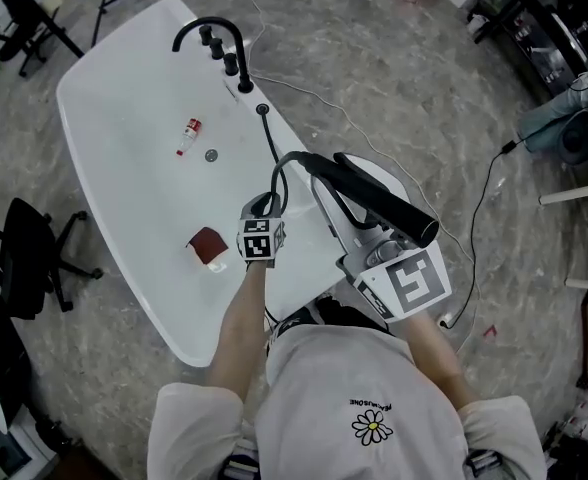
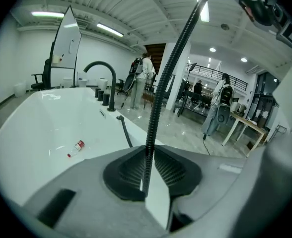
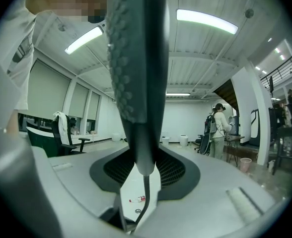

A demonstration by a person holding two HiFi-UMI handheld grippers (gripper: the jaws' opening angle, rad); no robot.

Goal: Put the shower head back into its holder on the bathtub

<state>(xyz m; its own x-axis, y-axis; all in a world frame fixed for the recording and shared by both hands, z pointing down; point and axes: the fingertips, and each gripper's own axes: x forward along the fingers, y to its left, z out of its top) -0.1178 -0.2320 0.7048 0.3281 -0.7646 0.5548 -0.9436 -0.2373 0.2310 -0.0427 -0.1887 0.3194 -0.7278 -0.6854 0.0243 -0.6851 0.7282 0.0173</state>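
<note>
The black shower head [image 1: 379, 203] is held over the near rim of the white bathtub [image 1: 124, 78], with my right gripper [image 1: 366, 233] shut on its handle [image 3: 136, 88]. Its ribbed black hose [image 1: 277, 168] runs from a black fitting [image 1: 263, 110] on the tub's rim, arches up, and joins the head. My left gripper [image 1: 265, 208] is over the tub's near edge. In the left gripper view the hose [image 2: 158, 98] passes straight between the pads, and that gripper [image 2: 148, 175] is shut on it. The black faucet set [image 1: 219, 48] stands at the far end of the rim.
Inside the tub lie a small red-capped bottle [image 1: 189, 134], a drain [image 1: 211, 155] and a red-brown object [image 1: 208, 245]. A black office chair [image 1: 34, 253] stands left of the tub. A cable [image 1: 492, 183] trails on the floor at right. Several people [image 2: 220, 108] stand far off.
</note>
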